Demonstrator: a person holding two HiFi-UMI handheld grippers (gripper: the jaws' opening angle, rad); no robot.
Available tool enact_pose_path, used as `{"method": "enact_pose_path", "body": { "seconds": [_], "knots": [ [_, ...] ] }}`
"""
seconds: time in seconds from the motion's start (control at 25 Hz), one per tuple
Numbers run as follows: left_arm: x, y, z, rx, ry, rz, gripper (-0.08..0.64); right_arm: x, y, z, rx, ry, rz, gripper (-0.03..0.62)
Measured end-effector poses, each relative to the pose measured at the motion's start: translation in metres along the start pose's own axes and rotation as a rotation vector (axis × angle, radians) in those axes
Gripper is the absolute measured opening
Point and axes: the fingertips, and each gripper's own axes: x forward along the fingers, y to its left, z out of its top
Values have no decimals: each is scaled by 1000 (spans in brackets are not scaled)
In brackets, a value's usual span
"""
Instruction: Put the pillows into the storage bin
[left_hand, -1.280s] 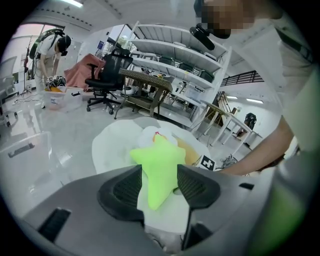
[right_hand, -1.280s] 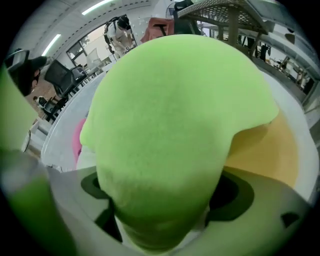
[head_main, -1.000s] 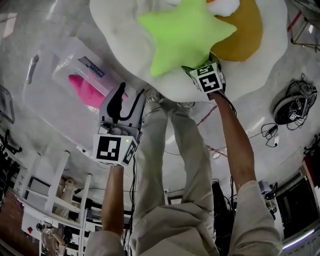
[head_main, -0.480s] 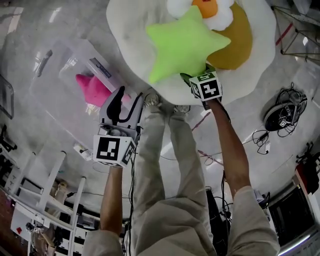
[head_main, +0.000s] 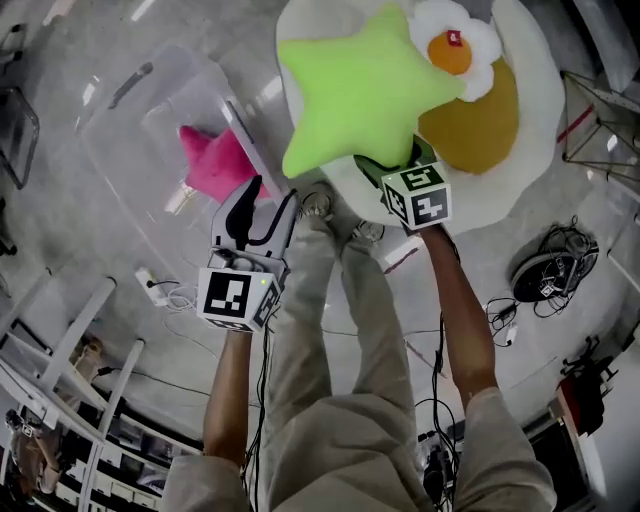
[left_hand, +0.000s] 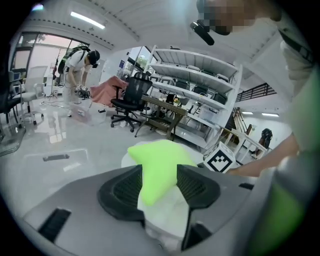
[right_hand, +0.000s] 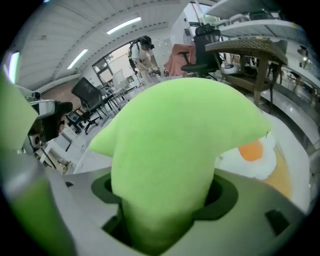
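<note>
Green star pillow (head_main: 365, 85): one arm clamped in right tool (head_main: 392, 168), likely for carrying to the bin; clear storage bin (head_main: 130, 110), far left, already holds pink star pillow (head_main: 212, 165); left tool (head_main: 264, 203) wide, empty, near the bin; fried-egg pillow (head_main: 455, 45) awaits, far right.

The star pillow (head_main: 365, 85) hangs over the round pillow (head_main: 500, 140) on the floor (head_main: 100, 250), a small pillow (head_main: 452, 50) just right of it. Left stands the storage bin (head_main: 150, 110), another pillow (head_main: 215, 165) inside.
</note>
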Motion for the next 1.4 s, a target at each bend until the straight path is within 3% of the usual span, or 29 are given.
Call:
{"method": "enact_pose_path", "body": {
  "seconds": [0.2,0.44,0.64,0.8,0.92,0.96,1.08,1.16,1.28,1.4],
  "knots": [
    [-49,42,-3,-62,-57,125,215,32,70,64,-145,-30,94,373],
    [-119,109,-15,-138,-118,281,214,76,171,107,-249,-28,209,376],
    [-175,144,-44,-228,-162,415,215,118,253,120,-368,9,296,382],
    [-215,163,-76,-288,-168,492,215,158,314,108,-432,69,352,391],
    [-239,172,-102,-314,-172,524,215,199,346,80,-467,153,347,467],
    [-245,173,-109,-320,-174,532,214,210,355,72,-481,176,345,560],
    [-250,169,-114,-321,-171,529,213,210,367,77,-531,128,334,575],
    [-240,162,-109,-312,-166,502,215,194,359,89,-500,79,341,575],
    [-213,148,-92,-291,-161,456,215,172,321,98,-458,45,327,575],
    [-178,131,-71,-240,-153,379,215,151,262,103,-398,9,257,575]
  ]
}}
